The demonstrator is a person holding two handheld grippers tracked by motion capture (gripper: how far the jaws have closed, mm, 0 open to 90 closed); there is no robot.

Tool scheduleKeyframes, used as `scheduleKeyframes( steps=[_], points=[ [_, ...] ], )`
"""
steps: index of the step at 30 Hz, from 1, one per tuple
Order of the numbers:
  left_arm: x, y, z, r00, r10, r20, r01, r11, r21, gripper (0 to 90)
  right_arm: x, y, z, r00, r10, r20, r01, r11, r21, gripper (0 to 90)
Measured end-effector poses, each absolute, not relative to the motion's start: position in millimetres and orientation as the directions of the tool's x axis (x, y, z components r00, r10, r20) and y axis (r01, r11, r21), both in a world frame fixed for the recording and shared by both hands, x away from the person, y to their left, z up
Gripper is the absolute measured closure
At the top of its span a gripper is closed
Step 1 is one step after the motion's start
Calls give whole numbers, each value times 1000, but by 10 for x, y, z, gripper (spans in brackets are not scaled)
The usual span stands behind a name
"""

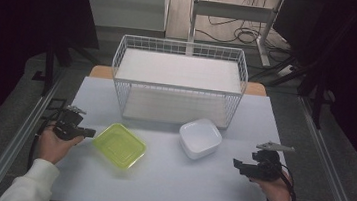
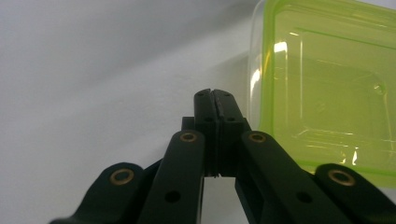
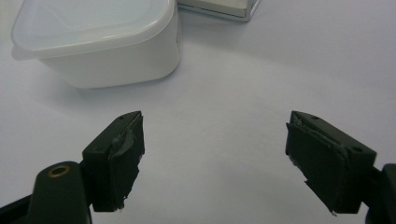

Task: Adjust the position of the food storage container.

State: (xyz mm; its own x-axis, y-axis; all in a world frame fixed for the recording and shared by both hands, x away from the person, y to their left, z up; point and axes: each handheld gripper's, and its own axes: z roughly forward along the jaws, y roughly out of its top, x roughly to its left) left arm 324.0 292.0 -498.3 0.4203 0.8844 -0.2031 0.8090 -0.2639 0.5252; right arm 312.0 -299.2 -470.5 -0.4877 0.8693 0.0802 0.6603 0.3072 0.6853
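Note:
A lime-green plastic container [image 1: 120, 145] lies on the table left of centre, and in the left gripper view the same green container [image 2: 327, 88] sits just right of the jaws. My left gripper [image 1: 88, 132] rests a little left of it; its jaws are pressed flat together at the tip [image 2: 215, 95] with nothing between them. A white plastic container [image 1: 200, 138] stands right of centre, and the white container [image 3: 100, 39] appears ahead and to the left in the right gripper view. My right gripper [image 1: 238, 164] sits to its right, and my right gripper [image 3: 215, 158] is wide open over bare table.
A white wire basket rack [image 1: 178, 80] with two shelves stands at the back of the pale table [image 1: 167, 185]. Metal rails run along both sides of the table. Dark floor, cables and desk legs lie beyond the rack.

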Motion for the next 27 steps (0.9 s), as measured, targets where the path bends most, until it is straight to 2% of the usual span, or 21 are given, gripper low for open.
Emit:
scheduleKeyframes(
  steps=[16, 27],
  points=[
    [3212, 2833, -5005, 434, 873, -223, 812, -272, 516, 897, 3116, -2992, -4702, -479, 875, 64, 654, 308, 691, 193],
    [3051, 2670, -5023, 424, 871, -247, 812, -245, 530, 897, 3108, -2974, -4691, -484, 873, 66, 654, 311, 690, 193]
  ],
)
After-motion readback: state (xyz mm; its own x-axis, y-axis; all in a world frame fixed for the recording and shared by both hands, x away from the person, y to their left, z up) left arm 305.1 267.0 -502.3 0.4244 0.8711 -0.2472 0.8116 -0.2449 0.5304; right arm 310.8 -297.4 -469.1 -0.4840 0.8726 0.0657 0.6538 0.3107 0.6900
